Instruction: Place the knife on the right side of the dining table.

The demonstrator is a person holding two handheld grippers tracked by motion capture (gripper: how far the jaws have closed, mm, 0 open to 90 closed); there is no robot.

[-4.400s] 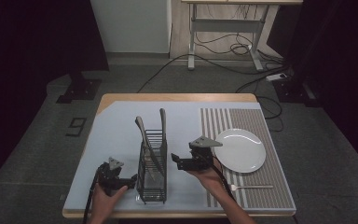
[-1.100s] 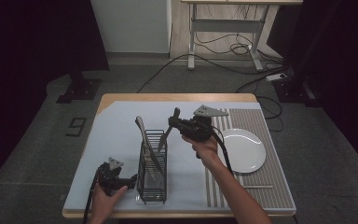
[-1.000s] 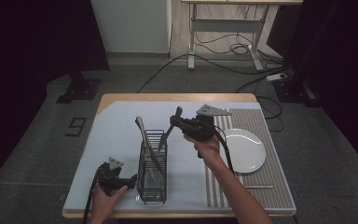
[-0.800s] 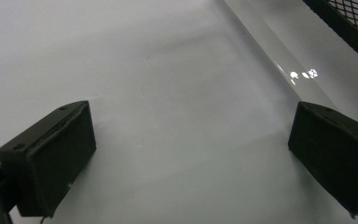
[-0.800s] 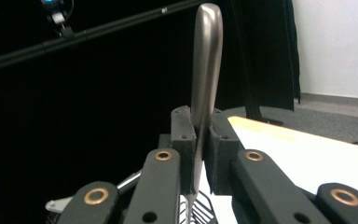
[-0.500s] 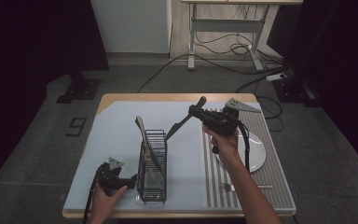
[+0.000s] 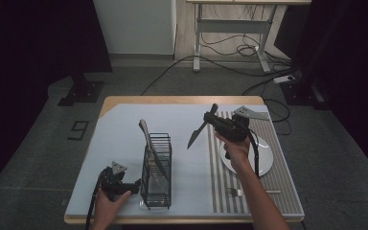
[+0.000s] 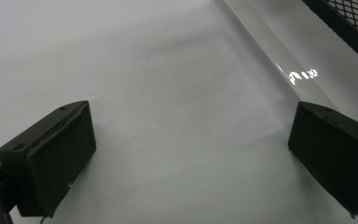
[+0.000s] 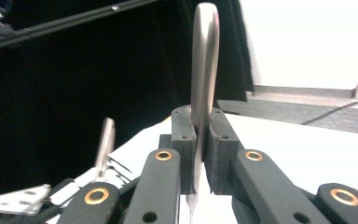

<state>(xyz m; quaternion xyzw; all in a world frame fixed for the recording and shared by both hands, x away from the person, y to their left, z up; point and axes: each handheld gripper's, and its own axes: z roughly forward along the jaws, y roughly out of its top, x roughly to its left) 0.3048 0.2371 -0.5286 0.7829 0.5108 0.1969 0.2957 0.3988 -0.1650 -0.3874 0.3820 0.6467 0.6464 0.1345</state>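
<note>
While clamped hard on the knife (image 7: 197, 133), holding it above the table, blade slanting down-left, rack (image 7: 156, 168) behind, plate (image 7: 263, 158) nearer right gripper (image 7: 211, 118); left gripper (image 7: 136, 184) resting spread, empty.

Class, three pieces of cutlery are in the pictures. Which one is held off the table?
The knife clamped in the right gripper. The other knife stands in the rack, and the fork lies on the mat.

Bright overhead light on the table (image 7: 124, 139) in the high view; dark, murky surroundings at both sides. Small white glare patch at the right of the left gripper view, soft shadows beside blurred jaws. Blown-out white at upper right in the right gripper view.
</note>
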